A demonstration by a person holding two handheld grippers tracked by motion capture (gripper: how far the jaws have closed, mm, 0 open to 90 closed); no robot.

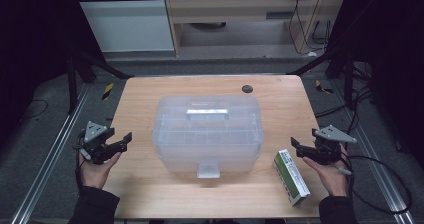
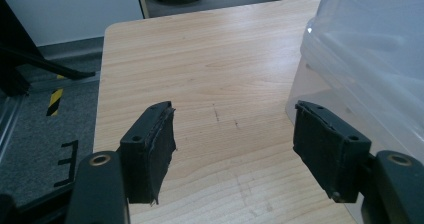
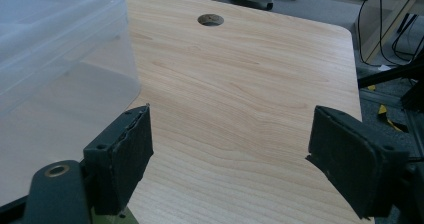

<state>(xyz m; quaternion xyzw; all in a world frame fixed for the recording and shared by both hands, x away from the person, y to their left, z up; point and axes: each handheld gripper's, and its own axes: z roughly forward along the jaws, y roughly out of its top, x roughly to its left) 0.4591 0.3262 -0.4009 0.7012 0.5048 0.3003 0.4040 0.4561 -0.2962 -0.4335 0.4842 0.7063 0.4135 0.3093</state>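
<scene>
A clear plastic storage box with its lid on and a front latch sits in the middle of the wooden table. A green and white carton lies flat at the front right. My left gripper hovers at the table's left edge, open and empty. Its own view has its jaws wide apart with the box wall to the right. My right gripper is held at the right edge just behind the carton, open and empty, jaws spread, with the box on its left.
A round cable hole is in the table's back right area. Dark frame bars and floor rails flank the table on both sides. Bare wood lies to either side of the box and in front of it.
</scene>
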